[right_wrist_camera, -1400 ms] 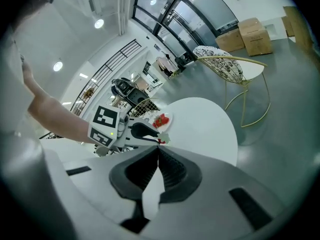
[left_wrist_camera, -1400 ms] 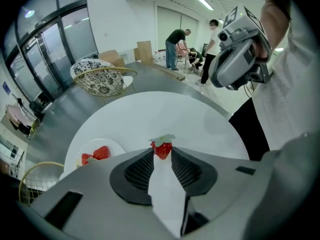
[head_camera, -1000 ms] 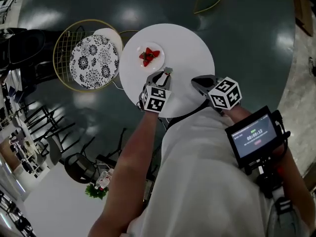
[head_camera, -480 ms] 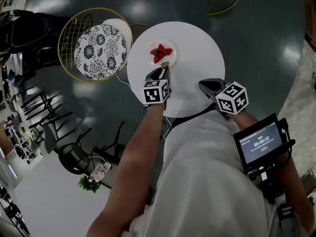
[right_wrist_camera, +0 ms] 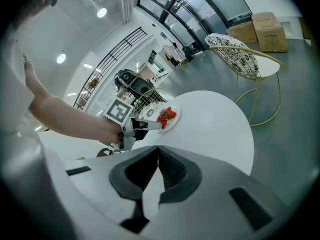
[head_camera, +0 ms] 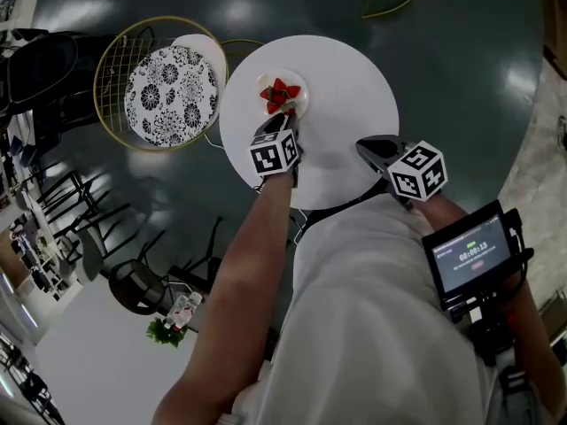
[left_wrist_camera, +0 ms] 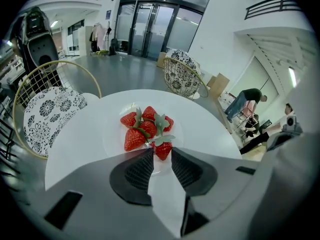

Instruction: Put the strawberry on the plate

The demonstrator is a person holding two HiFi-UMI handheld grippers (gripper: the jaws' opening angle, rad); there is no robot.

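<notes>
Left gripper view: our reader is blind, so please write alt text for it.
The left gripper holds a strawberry at its tips over a plate of other strawberries on a round white table.

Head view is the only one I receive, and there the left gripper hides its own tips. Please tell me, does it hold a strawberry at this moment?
Observer: Yes. In the left gripper view a strawberry, leaves up, is pinched between the tips of the left gripper, at the near side of the plate.
Operator: Thank you. And the other one: is anything between its jaws?
Observer: No. The right gripper view shows the right gripper shut and empty, its tips meeting, with the white table ahead of it.
</notes>
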